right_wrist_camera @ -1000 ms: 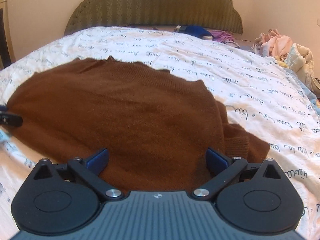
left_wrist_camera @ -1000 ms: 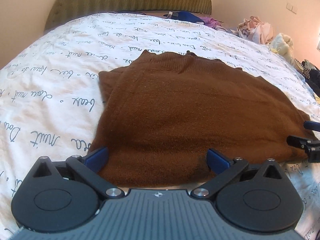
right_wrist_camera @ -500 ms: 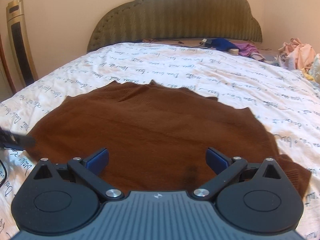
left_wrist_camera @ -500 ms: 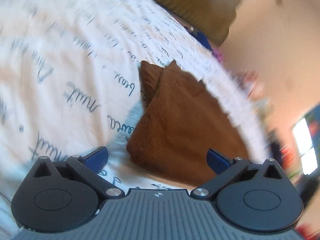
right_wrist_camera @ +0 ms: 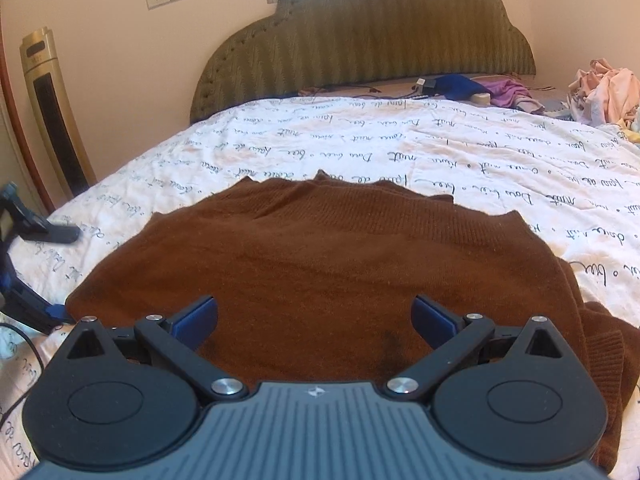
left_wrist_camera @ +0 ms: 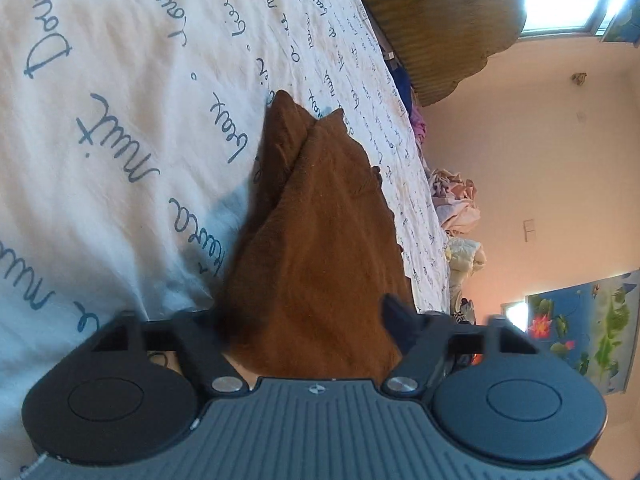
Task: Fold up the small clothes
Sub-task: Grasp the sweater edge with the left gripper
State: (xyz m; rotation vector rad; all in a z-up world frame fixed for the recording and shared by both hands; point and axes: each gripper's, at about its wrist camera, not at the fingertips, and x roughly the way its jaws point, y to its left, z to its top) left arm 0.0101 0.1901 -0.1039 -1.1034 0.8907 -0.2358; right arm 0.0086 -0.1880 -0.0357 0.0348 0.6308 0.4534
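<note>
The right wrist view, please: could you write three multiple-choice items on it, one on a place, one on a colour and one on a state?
1. Where does the tower fan stand?
A) left of the headboard
B) right of the headboard
C) in front of the headboard

2. What colour is the sweater?
A) blue
B) brown
C) white

3. How do the jaws of the right gripper stand?
A) shut on the sweater
B) shut on nothing
C) open

Key: 1 A, it shows at the picture's left edge, left of the headboard; 2 B, its knit is brown throughout; 3 C, the jaws stand wide apart over the sweater.
</note>
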